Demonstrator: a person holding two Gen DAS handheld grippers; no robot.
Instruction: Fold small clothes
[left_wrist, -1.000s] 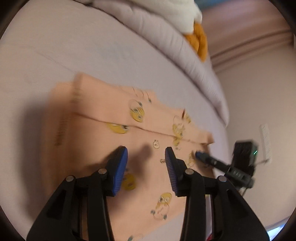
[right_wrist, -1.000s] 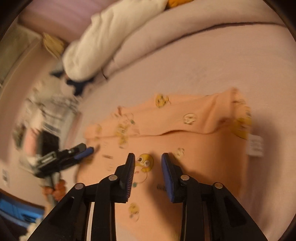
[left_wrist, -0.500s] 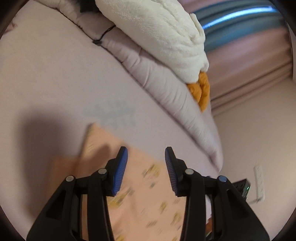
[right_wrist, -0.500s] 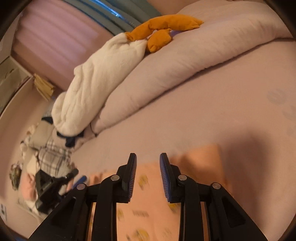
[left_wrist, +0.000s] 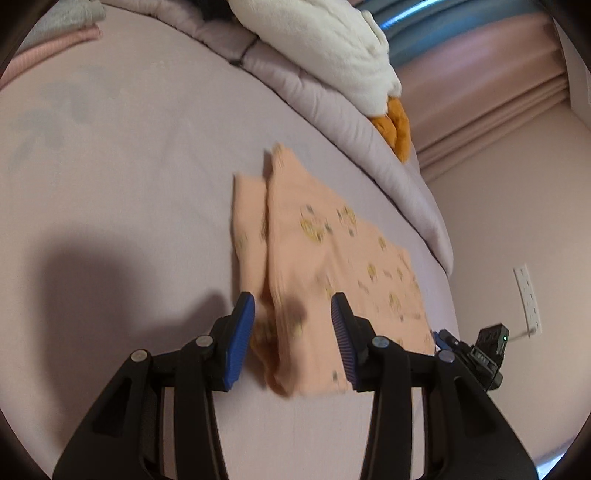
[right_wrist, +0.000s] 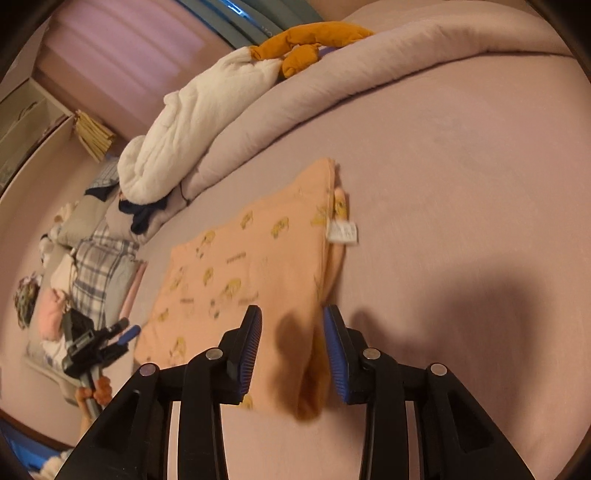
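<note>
A small peach garment (left_wrist: 332, 266) with yellow cartoon prints lies folded flat on the pale pink bed (left_wrist: 129, 166). It also shows in the right wrist view (right_wrist: 251, 273), with a white label (right_wrist: 342, 233) at its right edge. My left gripper (left_wrist: 292, 332) is open and empty, its jaws on either side of the garment's near left corner. My right gripper (right_wrist: 291, 343) is open and empty, its jaws on either side of the near right corner. The right gripper shows in the left wrist view (left_wrist: 476, 350); the left gripper shows in the right wrist view (right_wrist: 99, 339).
A rolled duvet (right_wrist: 369, 74) runs along the far side of the bed, with a white fleece blanket (right_wrist: 192, 122) and an orange plush (right_wrist: 306, 40) on it. Piled clothes (right_wrist: 92, 266) lie at the left. A wall socket (left_wrist: 528, 295) is at the right.
Both grippers have swung back down from the far side of the bed to the garment's near edge. The garment now lies in a narrower, longer fold.
</note>
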